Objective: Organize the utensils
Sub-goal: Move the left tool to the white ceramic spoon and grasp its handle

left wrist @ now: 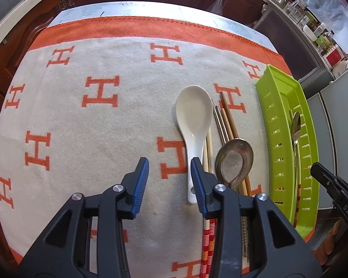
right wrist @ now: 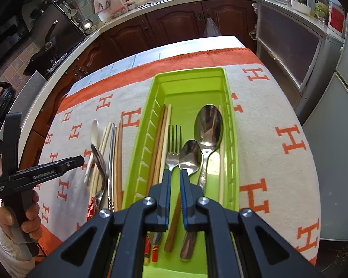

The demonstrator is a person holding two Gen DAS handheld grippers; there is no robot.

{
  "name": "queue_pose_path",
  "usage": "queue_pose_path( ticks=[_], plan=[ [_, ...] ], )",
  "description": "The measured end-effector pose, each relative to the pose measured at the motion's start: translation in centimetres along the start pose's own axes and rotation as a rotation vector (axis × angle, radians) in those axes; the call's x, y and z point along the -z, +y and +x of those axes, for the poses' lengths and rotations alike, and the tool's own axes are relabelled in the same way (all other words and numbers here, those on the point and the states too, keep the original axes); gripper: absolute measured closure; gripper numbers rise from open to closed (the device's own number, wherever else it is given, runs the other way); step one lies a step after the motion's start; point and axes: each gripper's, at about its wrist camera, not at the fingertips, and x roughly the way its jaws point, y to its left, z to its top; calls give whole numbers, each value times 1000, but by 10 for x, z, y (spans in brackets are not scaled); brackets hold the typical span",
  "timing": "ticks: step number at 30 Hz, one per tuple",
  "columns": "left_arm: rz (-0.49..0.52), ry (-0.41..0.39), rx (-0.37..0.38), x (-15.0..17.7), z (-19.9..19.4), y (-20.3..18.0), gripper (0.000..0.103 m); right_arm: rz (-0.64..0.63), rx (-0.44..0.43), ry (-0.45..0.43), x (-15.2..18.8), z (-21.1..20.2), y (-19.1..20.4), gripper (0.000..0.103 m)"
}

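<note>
A green slotted tray (right wrist: 229, 125) (left wrist: 280, 97) holds a large metal spoon (right wrist: 208, 125), a small metal spoon (right wrist: 190, 155), a fork (right wrist: 174, 143) and wooden chopsticks (right wrist: 162, 134). My right gripper (right wrist: 175, 178) hovers over the tray, open by a narrow gap and empty, above the fork and the small spoon. My left gripper (left wrist: 169, 166) is open and empty above the cloth. Its right finger is over the handle of a white ceramic spoon (left wrist: 192, 111). Beside that lie a metal spoon (left wrist: 234, 159) and several chopsticks (left wrist: 227, 120).
An orange and grey cloth (left wrist: 92, 120) with H letters covers the table. Brown kitchen cabinets (right wrist: 174, 23) and a counter stand behind it. A grey cupboard (right wrist: 290, 46) stands to the right. The left gripper (right wrist: 41, 173) and a hand show in the right wrist view.
</note>
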Motion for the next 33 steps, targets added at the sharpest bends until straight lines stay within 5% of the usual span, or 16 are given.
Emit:
queue_pose_path(
  ticks=[24,33],
  plan=[
    [59,-59,159,-37,30,9,69,-2,-28,-11,-1,2,3,96],
    [144,-115,156,-44,38,-8,69,11,-25,7,2,12,2,96]
  ],
)
